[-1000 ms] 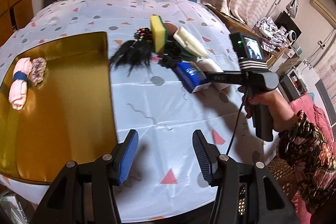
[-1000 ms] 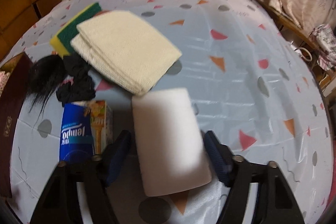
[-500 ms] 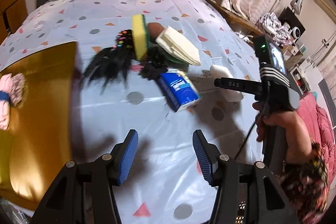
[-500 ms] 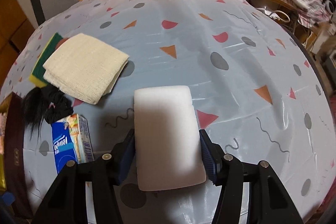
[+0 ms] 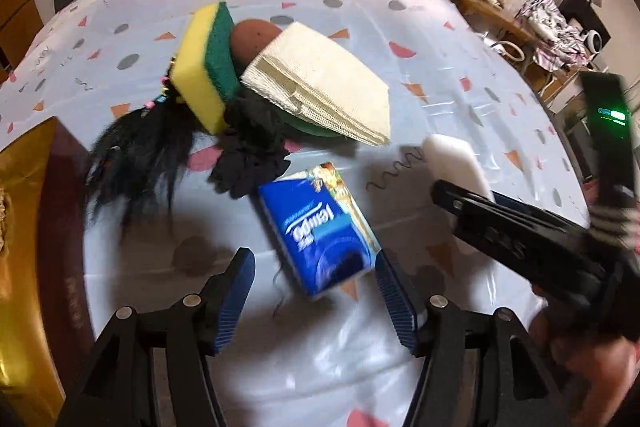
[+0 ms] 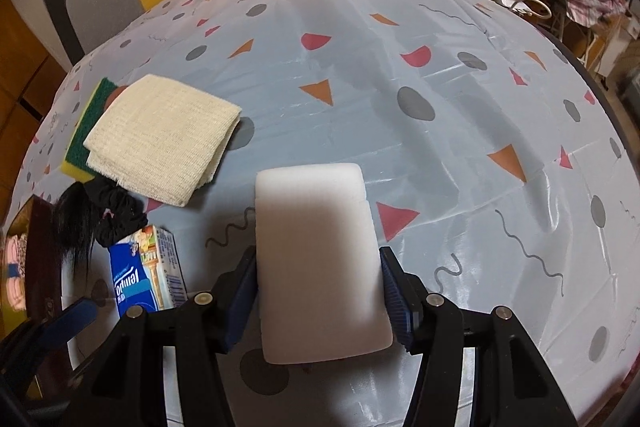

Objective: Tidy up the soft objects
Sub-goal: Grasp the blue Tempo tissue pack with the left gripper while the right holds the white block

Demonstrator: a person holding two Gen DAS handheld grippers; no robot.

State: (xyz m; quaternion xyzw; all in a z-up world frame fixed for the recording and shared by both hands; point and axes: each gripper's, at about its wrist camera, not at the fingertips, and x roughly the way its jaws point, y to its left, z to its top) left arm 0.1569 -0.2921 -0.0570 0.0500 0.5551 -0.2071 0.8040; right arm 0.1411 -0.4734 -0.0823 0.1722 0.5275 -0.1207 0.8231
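The white rectangular foam sponge sits pinched between the two blue-padded fingers of the right gripper, its long sides pressed by the pads and most of its length jutting forward past them. It appears lifted just clear of the counter, which wears a pale plastic cloth dotted with triangles and circles; gripping it across the narrow width gives the pads flat, parallel faces to squeeze.

Just left of it lies the blue rectangular pack of paper tissues, flat on the cloth. The left gripper hangs above the pack's near end with its fingers spread and opening wider, the pack between them but not pressed, seemingly making room to straddle its width.

Beyond the pack, further off, the remaining soft things lie in a loose heap: a black fabric scrunchie, a tuft of black hair-like fibres with coloured beads, a yellow sponge with a green scouring face propped on edge, and a folded cream woven cloth leaning over a brown rounded object.

At the far left, a gold-lined tray waits, likely the collecting place, since a pink bundle already lies in it.
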